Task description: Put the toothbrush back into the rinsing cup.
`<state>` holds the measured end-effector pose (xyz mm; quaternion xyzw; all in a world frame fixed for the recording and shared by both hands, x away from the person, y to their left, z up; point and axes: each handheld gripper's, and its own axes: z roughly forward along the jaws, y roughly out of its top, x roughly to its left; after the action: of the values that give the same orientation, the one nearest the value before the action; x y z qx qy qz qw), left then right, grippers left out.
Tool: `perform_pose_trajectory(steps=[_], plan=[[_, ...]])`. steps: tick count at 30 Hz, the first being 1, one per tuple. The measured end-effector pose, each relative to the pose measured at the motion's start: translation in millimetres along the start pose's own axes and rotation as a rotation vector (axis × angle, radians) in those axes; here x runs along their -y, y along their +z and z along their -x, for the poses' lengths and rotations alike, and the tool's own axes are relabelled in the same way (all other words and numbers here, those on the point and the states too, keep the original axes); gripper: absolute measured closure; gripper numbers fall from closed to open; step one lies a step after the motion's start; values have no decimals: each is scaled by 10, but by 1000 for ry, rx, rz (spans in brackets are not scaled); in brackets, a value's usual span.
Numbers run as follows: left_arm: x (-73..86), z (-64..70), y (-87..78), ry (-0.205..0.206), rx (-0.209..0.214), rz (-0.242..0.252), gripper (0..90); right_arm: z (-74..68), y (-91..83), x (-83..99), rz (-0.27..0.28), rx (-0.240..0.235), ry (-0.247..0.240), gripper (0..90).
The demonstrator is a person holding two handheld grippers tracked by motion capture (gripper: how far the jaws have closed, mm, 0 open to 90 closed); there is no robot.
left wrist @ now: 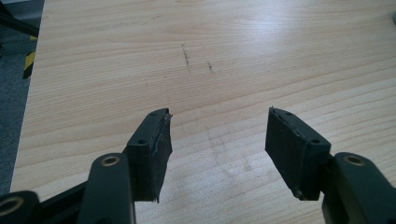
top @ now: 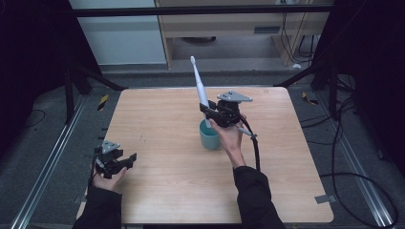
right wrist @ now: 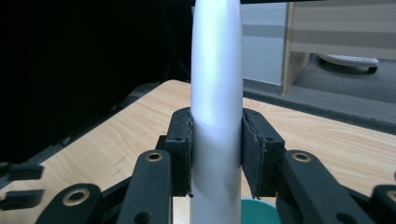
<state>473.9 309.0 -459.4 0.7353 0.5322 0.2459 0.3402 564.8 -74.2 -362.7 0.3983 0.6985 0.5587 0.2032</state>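
white toothbrush (top: 199, 85) stands nearly upright in my right gripper (top: 210, 113), head up and tilted a little toward the far edge of the table (top: 157, 191). in the right gripper view both pads clamp the handle (right wrist: 216, 116) from either side, so the claw is clenched on it. its lower end hangs over the teal cup (top: 209, 136), which sits near the middle of the table, a bit toward the right edge; whether the tip is just inside the rim or just above it i cannot tell.

my left gripper (top: 125, 161) rests near the left edge, close to the near corner, well apart from the cup. in the left gripper view (left wrist: 217, 135) its jaws stand wide apart with bare wood between them, so it is released and holds nothing.

i judge the work about halfway: the grasp is secure and the brush is lined up with the cup, but it is not yet free of my grip. what remains, as i read it, is to settle the brush in the cup or lift it clear, then let go.
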Motion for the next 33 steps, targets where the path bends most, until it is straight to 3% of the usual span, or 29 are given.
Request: perform_pose_trajectory(steps=[16, 19, 22, 27, 33], plan=[[-2, 2, -8, 3, -1, 2, 399, 196, 165, 177, -19, 81, 8, 662], [-1, 1, -6, 2, -1, 1, 399, 210, 176, 229, -38, 98, 2, 662], [0, 0, -5, 2, -1, 1, 400, 205, 174, 269, -11, 104, 9, 662], [1, 2, -4, 2, 0, 1, 400, 182, 200, 347, -18, 140, 1, 662], [1, 6, -3, 3, 0, 3, 400, 155, 261, 456, -28, 151, 6, 662]])
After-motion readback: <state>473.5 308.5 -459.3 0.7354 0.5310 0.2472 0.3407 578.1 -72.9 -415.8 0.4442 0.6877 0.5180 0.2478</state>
